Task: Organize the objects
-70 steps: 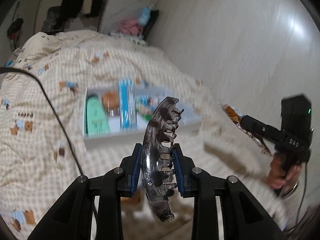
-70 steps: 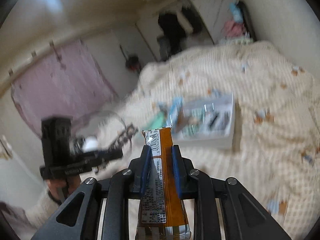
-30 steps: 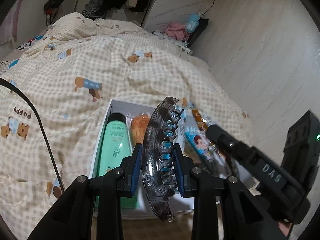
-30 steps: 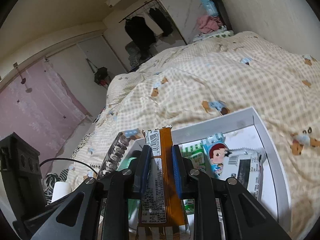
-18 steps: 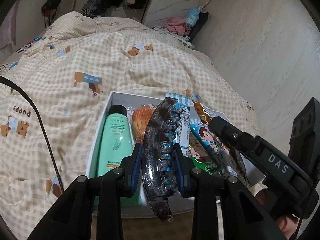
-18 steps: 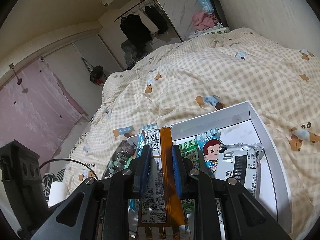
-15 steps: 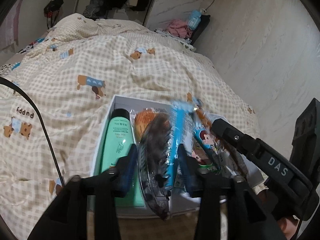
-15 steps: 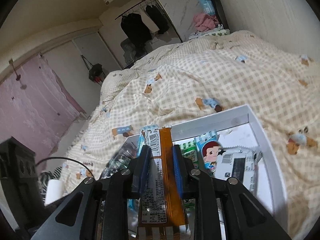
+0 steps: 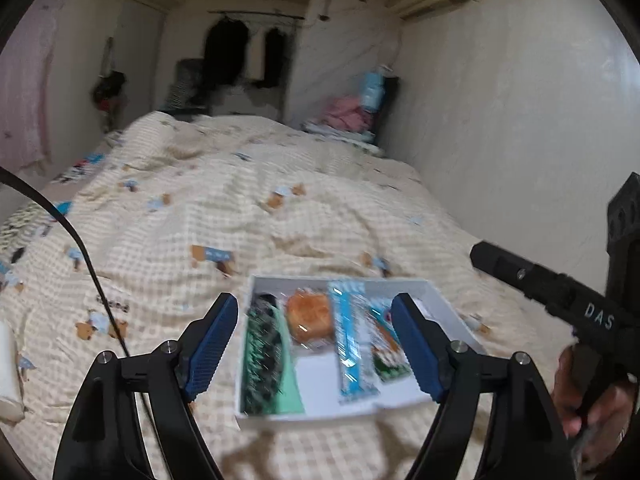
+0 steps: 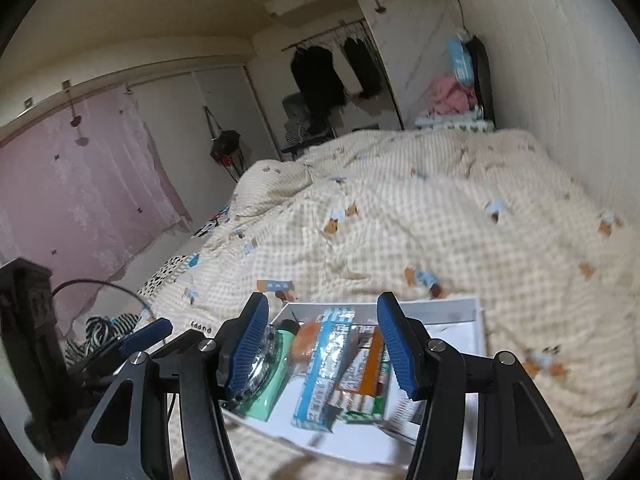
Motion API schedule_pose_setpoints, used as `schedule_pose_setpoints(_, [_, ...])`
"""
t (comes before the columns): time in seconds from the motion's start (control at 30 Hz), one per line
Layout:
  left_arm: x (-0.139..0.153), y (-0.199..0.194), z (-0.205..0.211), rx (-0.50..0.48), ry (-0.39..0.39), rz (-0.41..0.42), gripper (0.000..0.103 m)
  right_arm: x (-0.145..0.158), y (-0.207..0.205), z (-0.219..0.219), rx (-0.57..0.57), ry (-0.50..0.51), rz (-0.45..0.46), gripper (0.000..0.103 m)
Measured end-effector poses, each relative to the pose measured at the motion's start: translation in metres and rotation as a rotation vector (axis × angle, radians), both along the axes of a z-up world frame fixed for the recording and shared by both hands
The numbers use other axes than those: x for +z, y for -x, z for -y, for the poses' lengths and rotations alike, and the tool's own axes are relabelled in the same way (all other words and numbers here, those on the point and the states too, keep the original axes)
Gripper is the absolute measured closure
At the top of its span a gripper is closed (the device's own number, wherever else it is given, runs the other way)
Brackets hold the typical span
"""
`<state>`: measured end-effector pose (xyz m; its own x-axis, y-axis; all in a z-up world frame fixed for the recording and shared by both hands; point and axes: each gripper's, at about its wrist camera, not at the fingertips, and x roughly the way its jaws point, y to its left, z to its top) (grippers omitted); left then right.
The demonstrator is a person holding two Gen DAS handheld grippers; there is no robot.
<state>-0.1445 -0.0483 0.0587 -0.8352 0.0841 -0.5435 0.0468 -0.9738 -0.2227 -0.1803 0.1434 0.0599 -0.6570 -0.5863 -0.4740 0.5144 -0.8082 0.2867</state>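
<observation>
**Both grippers opening above the filled white tray**

We found both views smeared by motion, so labels and fine detail on the packets could not be read. In the left wrist view, the left gripper [image 9: 316, 344] had its blue-padded fingers [image 9: 212, 344] spreading wide, with nothing pinched between them. Below it, the shallow white rectangular tray [image 9: 436, 296] lay on the cream checked bear-print quilt [image 9: 240, 208]. At the tray's left side, the dark translucent plastic claw hair clip [image 9: 262, 356] lay on the mint-green tube [image 9: 290, 390], hiding most of it; its long axis ran from near to far. Right of it sat the orange wrapped bun [image 9: 312, 318], then the long blue-and-white snack packet [image 9: 350, 344], also running near to far. The green cartoon-print packet [image 9: 386, 350] was partly covered by the right finger.

In the right wrist view, the right gripper [image 10: 320, 350] was likewise opening, its pads clear of everything. The orange snack bar wrapper [image 10: 362, 372] lay in the tray, pointing near to far, beside the blue-and-white packet. The tray's near right corner was cut off behind the gripper's finger. A hand [image 9: 592, 400] held the right gripper's handle at the right edge of the left view, partly out of frame.
</observation>
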Motion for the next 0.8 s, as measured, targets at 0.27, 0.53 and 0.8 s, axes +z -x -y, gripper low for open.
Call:
schedule_pose_setpoints(0.27, [0.007,-0.045,-0.011,-0.131,-0.026,-0.028,0.016,0.000,-0.053,-0.037,0.045,-0.040,-0.001,0.031])
schedule_pose_setpoints(0.53, [0.015,-0.089,-0.050,-0.277,0.107,-0.216,0.000,-0.019,-0.097,-0.045,0.086,-0.050,-0.039,0.013])
schedule_pose_setpoints(0.8, [-0.020,-0.076,-0.070,-0.276,0.167,-0.117,0.001,-0.037,-0.119,-0.055,-0.016,-0.017,-0.136,0.013])
